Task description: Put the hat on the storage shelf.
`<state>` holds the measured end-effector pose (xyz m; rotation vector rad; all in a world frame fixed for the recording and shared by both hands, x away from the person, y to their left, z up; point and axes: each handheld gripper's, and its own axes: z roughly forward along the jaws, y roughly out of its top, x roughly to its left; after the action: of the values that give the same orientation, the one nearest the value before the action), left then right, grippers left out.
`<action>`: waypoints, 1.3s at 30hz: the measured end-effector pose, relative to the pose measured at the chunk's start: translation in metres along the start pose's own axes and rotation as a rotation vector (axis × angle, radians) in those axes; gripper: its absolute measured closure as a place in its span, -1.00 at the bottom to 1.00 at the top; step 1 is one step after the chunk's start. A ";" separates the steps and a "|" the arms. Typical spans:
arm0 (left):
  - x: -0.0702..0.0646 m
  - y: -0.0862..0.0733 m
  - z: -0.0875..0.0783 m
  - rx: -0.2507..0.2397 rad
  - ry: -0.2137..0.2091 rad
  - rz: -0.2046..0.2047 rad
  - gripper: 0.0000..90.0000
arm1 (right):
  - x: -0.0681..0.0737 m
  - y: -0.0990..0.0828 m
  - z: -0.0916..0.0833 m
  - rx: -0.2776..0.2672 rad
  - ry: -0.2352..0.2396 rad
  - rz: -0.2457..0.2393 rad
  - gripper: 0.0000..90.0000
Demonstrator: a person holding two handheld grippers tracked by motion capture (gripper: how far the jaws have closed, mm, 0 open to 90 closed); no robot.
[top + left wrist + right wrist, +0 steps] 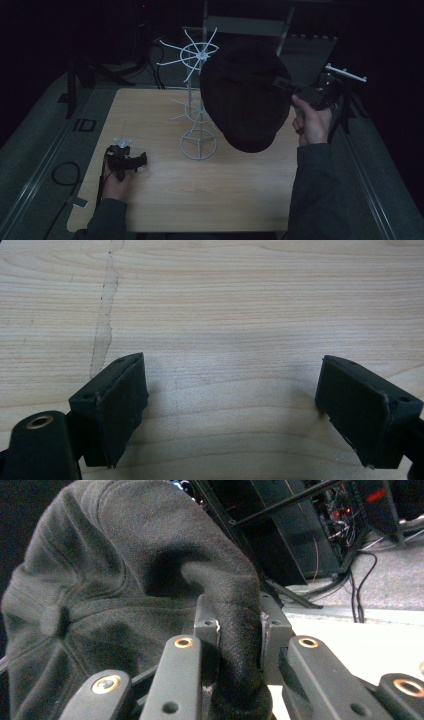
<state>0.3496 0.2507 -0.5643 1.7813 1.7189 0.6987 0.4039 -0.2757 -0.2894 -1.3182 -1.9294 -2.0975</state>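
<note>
Reaching in from the table's right edge, the right gripper (292, 91) pinches a fold of the dark cap (245, 95), holding it up beside the white wire rack (198, 100). Resting low on the wooden table (225, 185), the left gripper (232, 407) stands wide, nothing between its jaws. No writing is legible.

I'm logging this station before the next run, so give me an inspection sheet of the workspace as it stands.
Surface: pale wooden table, with a faint streak in the grain in the left gripper view.
Job's things: black cap held up off the table beside a white wire rack that stands mid-table.
Clutter: nothing seen on the table.
Grippers: left gripper rests low over the wood, jaws wide apart with nothing between; right gripper shut on a fold of the cap.
Cables: a black cable loop on the floor at left; more cables behind the table.
Surroundings: dark room, grey floor, black stands behind.
</note>
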 end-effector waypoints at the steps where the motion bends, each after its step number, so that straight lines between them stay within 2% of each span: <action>1: 0.000 0.000 0.000 0.000 0.000 0.000 -0.68 | -0.001 -0.001 0.002 0.004 0.001 0.004 0.68; 8: 0.000 0.000 0.000 0.000 -0.001 0.000 -0.68 | -0.012 -0.007 0.013 0.026 -0.004 0.027 0.66; 16: 0.000 0.000 0.000 0.002 -0.003 0.003 -0.68 | -0.020 -0.013 0.017 0.035 -0.001 0.042 0.61; 30: 0.000 0.000 0.000 0.002 -0.002 0.003 -0.68 | -0.022 -0.020 0.024 0.054 -0.006 0.020 0.49; 35: 0.000 0.000 0.000 0.002 -0.003 0.003 -0.68 | -0.021 -0.022 0.023 0.070 -0.004 0.002 0.42; 39: 0.000 0.000 0.000 0.001 -0.003 0.002 -0.68 | -0.020 -0.023 0.022 0.083 -0.020 -0.020 0.40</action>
<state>0.3495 0.2507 -0.5643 1.7846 1.7163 0.6961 0.4179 -0.2624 -0.3219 -1.3145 -2.0220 -1.9960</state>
